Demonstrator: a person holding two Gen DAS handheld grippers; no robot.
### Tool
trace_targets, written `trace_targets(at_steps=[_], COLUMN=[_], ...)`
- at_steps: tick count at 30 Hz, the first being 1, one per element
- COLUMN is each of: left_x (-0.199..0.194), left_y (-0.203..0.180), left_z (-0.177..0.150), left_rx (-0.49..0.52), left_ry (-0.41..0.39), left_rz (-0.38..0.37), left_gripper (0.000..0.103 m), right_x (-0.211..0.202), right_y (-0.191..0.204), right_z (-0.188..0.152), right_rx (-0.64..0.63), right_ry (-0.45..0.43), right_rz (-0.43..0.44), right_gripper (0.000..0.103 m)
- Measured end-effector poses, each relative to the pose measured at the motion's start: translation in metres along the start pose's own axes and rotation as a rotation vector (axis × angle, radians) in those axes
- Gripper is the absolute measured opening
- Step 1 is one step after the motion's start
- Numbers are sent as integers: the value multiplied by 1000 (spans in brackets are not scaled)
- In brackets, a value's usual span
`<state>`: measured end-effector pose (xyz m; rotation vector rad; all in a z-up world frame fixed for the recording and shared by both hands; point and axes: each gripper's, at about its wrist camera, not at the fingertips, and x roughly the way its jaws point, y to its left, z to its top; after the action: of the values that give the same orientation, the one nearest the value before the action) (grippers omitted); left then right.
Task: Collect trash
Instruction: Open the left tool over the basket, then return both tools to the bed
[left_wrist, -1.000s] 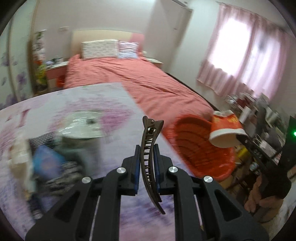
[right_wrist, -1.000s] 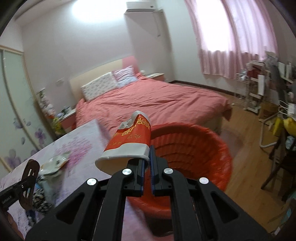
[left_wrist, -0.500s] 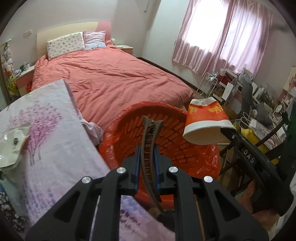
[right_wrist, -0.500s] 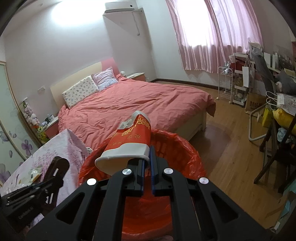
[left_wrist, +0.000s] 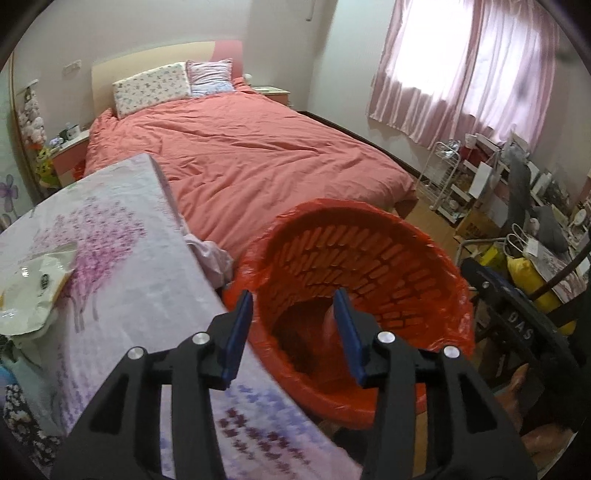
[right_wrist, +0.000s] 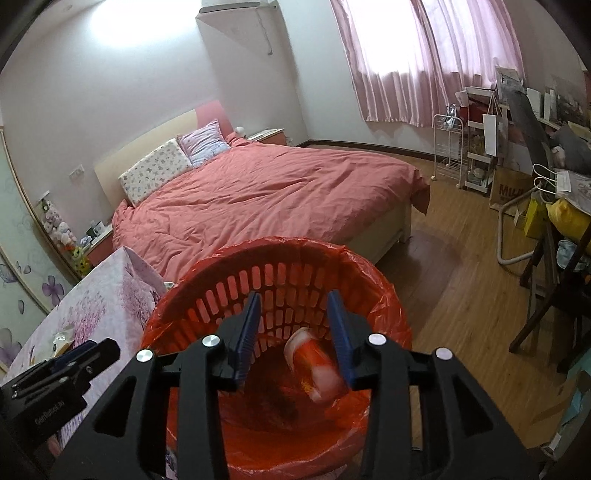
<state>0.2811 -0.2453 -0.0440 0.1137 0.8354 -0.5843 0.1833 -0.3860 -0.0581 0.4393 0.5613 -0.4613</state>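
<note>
Since a second ago both claws have swung from the table to above the bin and let go of their loads: the brown hair clip is gone from the left claw (left_wrist: 293, 328), and the red-and-white paper cup (right_wrist: 314, 365) has left the right claw (right_wrist: 293, 325) and now lies blurred inside the bin. The cup is tilted, its white rim toward the far wall of the bin, low down near the bottom. The hair clip cannot be made out in either view.

The bin (right_wrist: 280, 258) is a slotted orange basket lined with a red plastic bag, standing on the floor just beside the table edge. Both claws are released, their jaws opening, with nothing between the blue pads; each hangs over the bin mouth pointing down into it.

The table (left_wrist: 122, 266) wears a cloth printed with purple blossom. A crumpled white wrapper (left_wrist: 33, 291) lies on it near the left edge, well apart from the bin. Behind stands a bed (left_wrist: 258, 155) with a salmon cover.
</note>
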Motion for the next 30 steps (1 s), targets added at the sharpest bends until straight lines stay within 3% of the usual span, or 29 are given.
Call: trace_targets(at_steps=[5,16,25,30], left_x=[-20,-88,-154,-187], left_y=[22,83,168,222], left_z=[-9,-48,-87,-110], left_rx=[-19,-52,-166,-234], left_ry=[-20,-71,-135,-162], left_rz=[45,162,319,450], left_gripper=[53,56,61,64], right_x=[-10,-39,-61,-70], right_y=[5,54,123,176], right_z=[3,-10,-45,-72], right_rx=[-10,-115,-255,-351], right_ry=[-13,-32,12,51], right_rz=[7,60,204,299], right_gripper=[39,39,39,39])
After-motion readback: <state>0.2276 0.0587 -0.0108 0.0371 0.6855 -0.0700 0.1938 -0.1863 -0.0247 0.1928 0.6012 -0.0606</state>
